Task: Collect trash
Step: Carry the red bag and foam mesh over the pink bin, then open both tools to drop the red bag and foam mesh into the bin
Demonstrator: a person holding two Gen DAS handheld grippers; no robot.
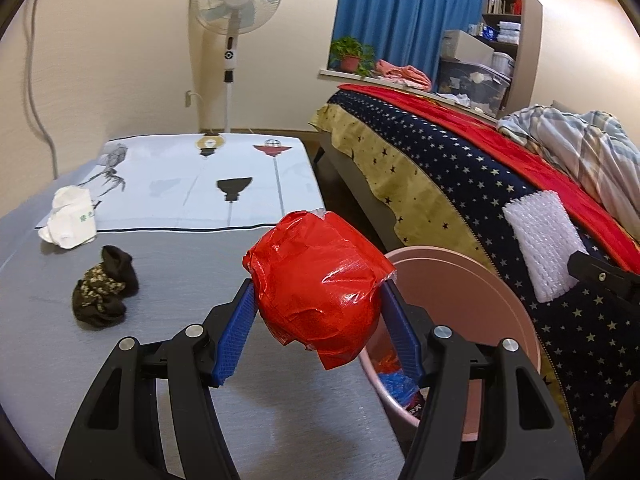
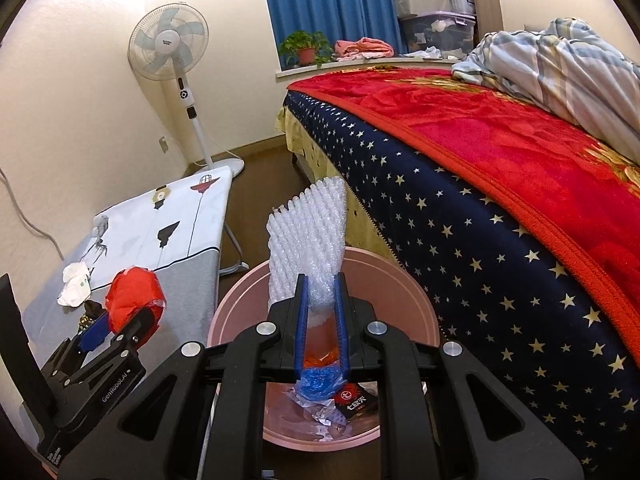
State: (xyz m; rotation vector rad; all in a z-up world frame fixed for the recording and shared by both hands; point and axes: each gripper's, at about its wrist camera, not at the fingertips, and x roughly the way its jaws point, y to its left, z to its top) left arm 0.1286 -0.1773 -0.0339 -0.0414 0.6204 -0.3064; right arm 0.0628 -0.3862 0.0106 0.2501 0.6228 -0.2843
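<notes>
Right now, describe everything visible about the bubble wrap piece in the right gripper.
The bubble wrap is a white-clear plastic sheet with rows of small air cells, roughly rectangular, crumpled where it is pinched. The right gripper is shut on its lower end, blue finger pads pressing both sides. It stands nearly upright, fanning wider toward the top, held in the air above the open pink bin, which already holds scraps. In the left wrist view it appears in front of the starred bed cover. Only the pads appear to touch it.
</notes>
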